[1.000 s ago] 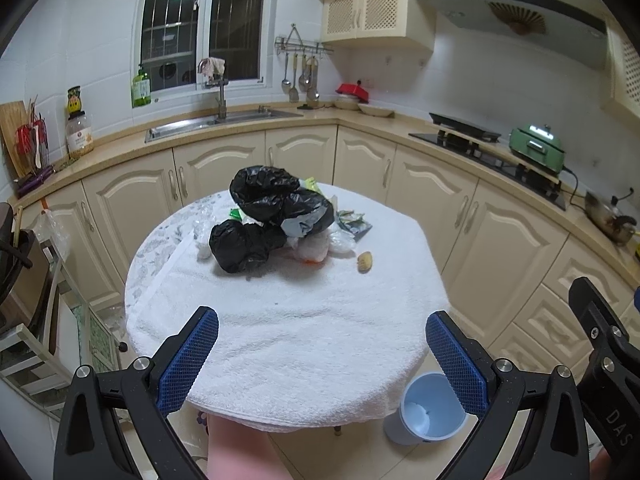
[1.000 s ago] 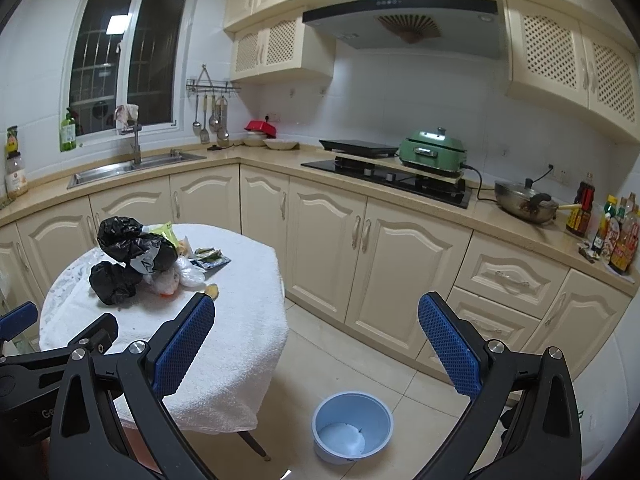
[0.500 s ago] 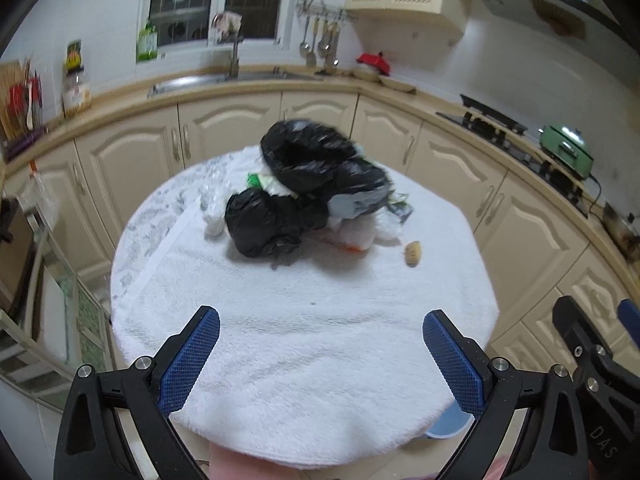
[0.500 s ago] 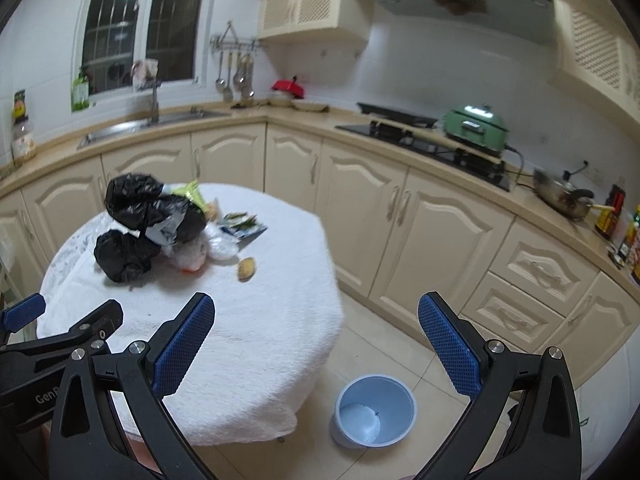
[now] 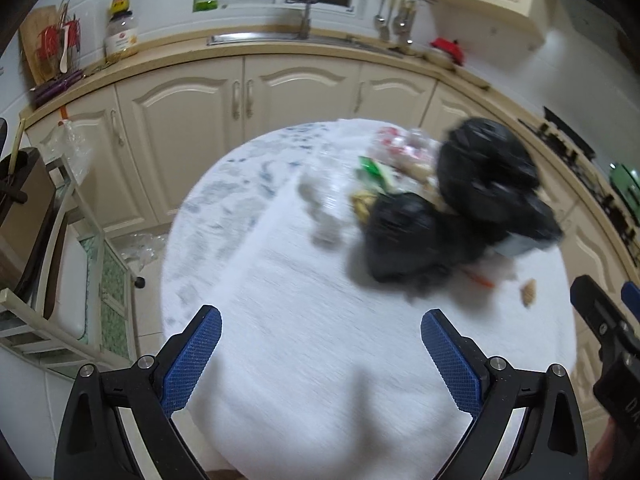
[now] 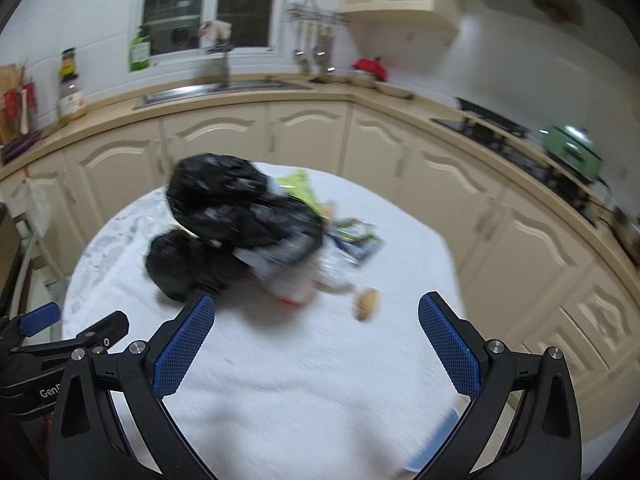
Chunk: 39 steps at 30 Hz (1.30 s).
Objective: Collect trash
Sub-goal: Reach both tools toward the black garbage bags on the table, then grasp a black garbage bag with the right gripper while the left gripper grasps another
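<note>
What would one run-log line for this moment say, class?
phase: approach | left gripper: open, empty | right gripper: open, empty | black trash bags: on table, untouched | small brown scrap: loose beside them

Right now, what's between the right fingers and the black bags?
Only bare white tablecloth lies between the right gripper and the black bags, seen in the right wrist view.

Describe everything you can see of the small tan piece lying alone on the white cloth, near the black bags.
The small tan piece is a light brown, oval lump, perhaps a bit of food or peel; blur hides its surface. It lies flat on the white cloth of the round table, a little apart from the pile of black bags, on the side toward the stove counter. Only the cloth seems to touch it. A whitish wrapper with an orange spot lies close by. No gripper touches it.
</note>
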Each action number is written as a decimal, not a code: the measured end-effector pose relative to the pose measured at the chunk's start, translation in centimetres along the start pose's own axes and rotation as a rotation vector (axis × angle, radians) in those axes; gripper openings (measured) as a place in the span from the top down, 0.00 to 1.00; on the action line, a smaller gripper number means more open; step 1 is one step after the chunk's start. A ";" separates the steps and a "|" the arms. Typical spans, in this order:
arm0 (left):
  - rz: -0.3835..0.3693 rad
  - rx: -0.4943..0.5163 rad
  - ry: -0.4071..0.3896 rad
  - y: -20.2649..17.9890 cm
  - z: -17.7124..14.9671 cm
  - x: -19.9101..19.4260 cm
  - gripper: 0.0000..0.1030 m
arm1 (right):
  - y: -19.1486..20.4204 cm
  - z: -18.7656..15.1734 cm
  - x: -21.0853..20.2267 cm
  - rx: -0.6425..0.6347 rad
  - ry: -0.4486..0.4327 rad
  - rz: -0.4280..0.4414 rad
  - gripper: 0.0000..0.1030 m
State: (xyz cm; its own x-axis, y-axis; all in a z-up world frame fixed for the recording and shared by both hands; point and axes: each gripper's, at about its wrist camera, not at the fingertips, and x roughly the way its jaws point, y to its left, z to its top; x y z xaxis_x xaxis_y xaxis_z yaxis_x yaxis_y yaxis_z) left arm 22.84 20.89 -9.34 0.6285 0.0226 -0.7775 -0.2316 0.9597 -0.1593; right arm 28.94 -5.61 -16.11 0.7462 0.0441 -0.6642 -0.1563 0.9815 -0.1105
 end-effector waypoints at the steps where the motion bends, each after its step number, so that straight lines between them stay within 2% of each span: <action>1: 0.003 0.000 0.002 0.6 0.6 0.6 0.05 | 0.8 0.6 0.9 -0.010 0.004 0.016 0.00; 7: 0.024 -0.018 0.006 3.1 2.8 2.6 0.05 | 3.5 2.8 5.0 -0.046 0.055 0.051 0.00; 9: 0.025 -0.028 0.005 3.6 3.3 3.1 0.04 | 4.2 3.1 5.7 -0.060 0.061 0.038 0.00; 15: 0.042 -0.045 0.015 4.7 3.9 4.8 0.04 | 6.5 3.6 8.6 -0.175 0.065 -0.080 0.00; 18: 0.049 -0.050 0.035 5.0 4.0 5.6 0.04 | 7.7 3.5 9.8 -0.251 0.040 -0.190 0.00; 23: 0.024 -0.083 0.054 5.2 4.2 6.2 0.04 | 8.4 3.4 9.6 -0.302 -0.033 -0.195 0.00; 26: 0.004 -0.081 0.056 4.9 4.2 6.1 0.04 | 7.8 3.3 9.7 -0.268 -0.028 -0.163 0.08; 28: -0.009 -0.069 0.058 4.5 4.1 6.0 0.04 | 7.1 3.2 9.5 -0.230 -0.028 -0.137 0.17; 30: -0.015 -0.061 0.065 4.0 4.0 5.9 0.04 | 6.1 3.1 8.8 -0.194 -0.030 -0.104 0.21; 39: -0.104 -0.040 0.094 1.0 3.8 5.4 0.04 | 2.2 2.7 3.7 -0.070 -0.102 -0.083 0.23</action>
State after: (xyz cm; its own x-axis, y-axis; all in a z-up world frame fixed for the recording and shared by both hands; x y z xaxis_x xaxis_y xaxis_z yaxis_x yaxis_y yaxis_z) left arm 28.81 23.05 -11.42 0.5784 -0.1048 -0.8090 -0.1992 0.9436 -0.2646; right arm 33.09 -2.77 -16.80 0.8196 -0.0144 -0.5727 -0.1334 0.9674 -0.2153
